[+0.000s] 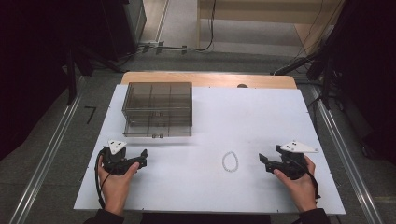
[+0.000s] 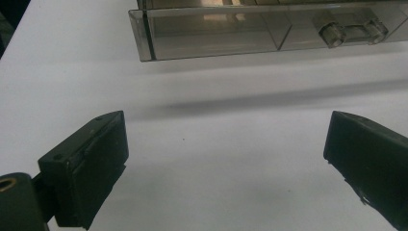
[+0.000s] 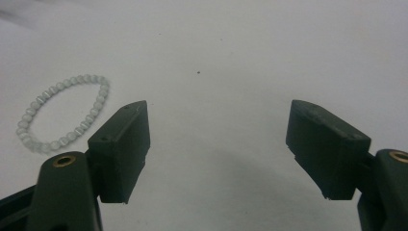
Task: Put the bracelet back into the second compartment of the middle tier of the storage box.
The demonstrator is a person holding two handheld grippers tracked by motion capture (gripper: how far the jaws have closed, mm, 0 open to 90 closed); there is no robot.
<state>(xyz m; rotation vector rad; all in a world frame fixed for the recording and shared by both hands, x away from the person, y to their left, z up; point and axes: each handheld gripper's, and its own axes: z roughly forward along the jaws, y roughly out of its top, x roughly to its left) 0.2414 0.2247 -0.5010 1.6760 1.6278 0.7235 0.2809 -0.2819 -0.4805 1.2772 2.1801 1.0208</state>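
I judge this the start: both claws, left (image 1: 141, 158) and right (image 1: 264, 163), rest spread and empty on the surface (image 1: 210, 116), so next my right must reach the bracelet (image 1: 229, 161), likely bound for the drawer box (image 1: 158, 108).

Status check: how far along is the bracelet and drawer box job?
Nothing looks done yet. The bead bracelet lies loose on the white table, and the smoky drawer box looks shut. Nothing is in hand: the left tongs and right tongs rest open and empty. Probably left: open a drawer, pick up the bracelet, which lies nearer the right tongs, and stow it.
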